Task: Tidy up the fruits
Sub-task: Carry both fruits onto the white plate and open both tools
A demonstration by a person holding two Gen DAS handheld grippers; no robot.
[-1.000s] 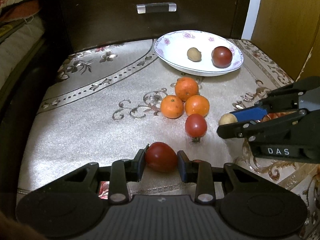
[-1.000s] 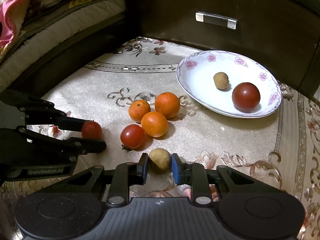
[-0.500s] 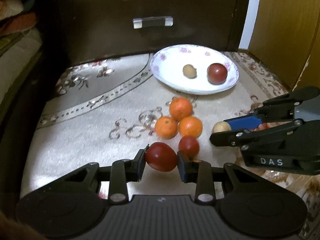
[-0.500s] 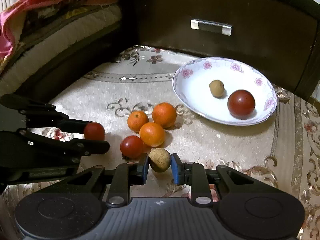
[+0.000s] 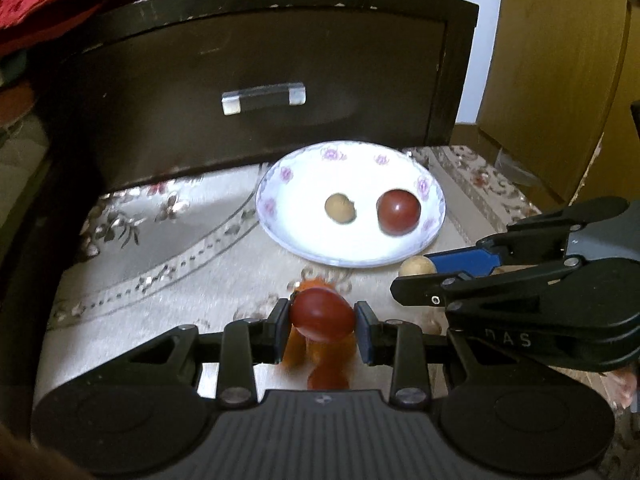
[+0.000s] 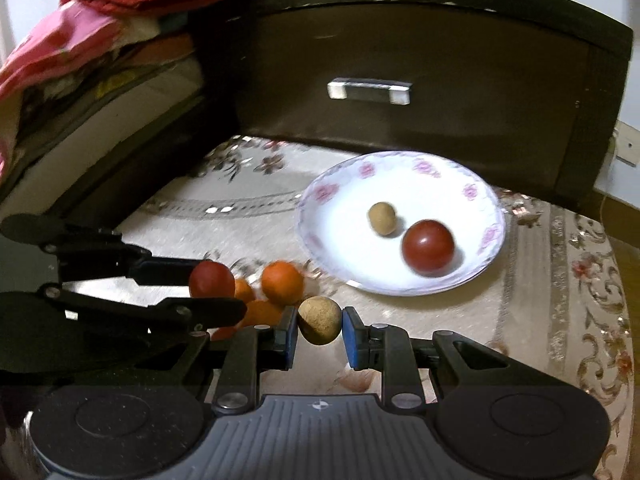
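My left gripper [image 5: 322, 316] is shut on a dark red tomato [image 5: 322, 313], held above the cloth. My right gripper [image 6: 320, 322] is shut on a small tan round fruit [image 6: 320, 320], also off the surface. In the left wrist view the right gripper [image 5: 416, 276] comes in from the right with that tan fruit [image 5: 416, 267] at its tip. A white floral plate [image 5: 280, 184] lies ahead, holding one tan fruit [image 5: 340, 208] and one red tomato [image 5: 399, 211]. Oranges [image 6: 282, 282] and another tomato lie on the cloth beneath the grippers, partly hidden.
A dark wooden drawer front [image 5: 264, 96] with a metal handle [image 6: 370, 90] stands right behind the plate [image 6: 472, 192]. Folded bedding [image 6: 80, 60] is piled at the left. A yellow-brown cabinet [image 5: 560, 80] stands at the right. The patterned cloth [image 6: 560, 280] runs to the table's right edge.
Both grippers have risen and moved toward the plate with their fruits. The plate and drawer now look closer, and the oranges have slid under the fingers.
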